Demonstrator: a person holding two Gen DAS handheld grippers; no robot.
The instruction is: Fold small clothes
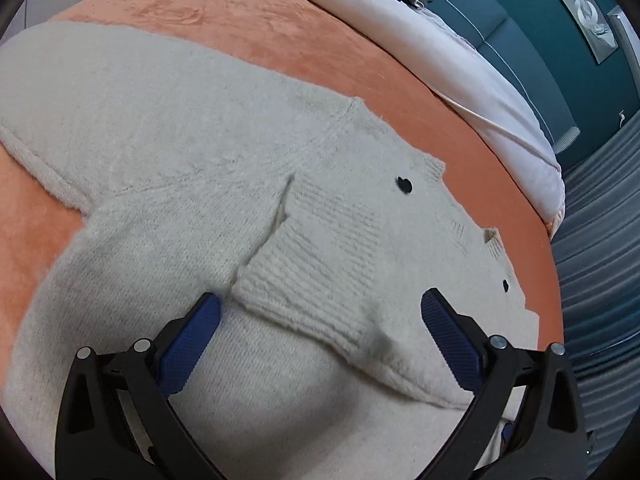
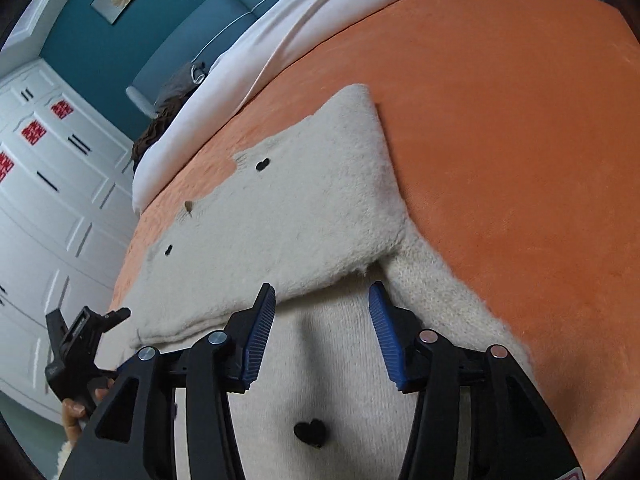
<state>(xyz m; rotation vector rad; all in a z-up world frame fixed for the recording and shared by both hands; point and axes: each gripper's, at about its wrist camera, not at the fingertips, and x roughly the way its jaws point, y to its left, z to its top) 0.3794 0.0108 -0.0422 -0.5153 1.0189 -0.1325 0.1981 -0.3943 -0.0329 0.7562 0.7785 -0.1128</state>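
On the orange plush bed cover (image 1: 280, 28) lies the cream fuzzy knit sweater (image 1: 168, 152), soft and limp; left gripper (image 1: 320, 304) gapes wide over a folded ribbed cuff (image 1: 320, 264), right gripper (image 2: 322, 294) half-open, empty; grasp thick hems, judging by pile

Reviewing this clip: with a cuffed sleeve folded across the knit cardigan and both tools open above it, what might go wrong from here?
1. The ribbed cuff of the folded sleeve lies loose on the fluffy cream knit cardigan; neither the left tool nor the right tool grips anything, so the fold may slip open.
2. The small black heart-shaped buttons could snag a tool's pad.
3. The plush orange blanket may drag the knit when it is moved.
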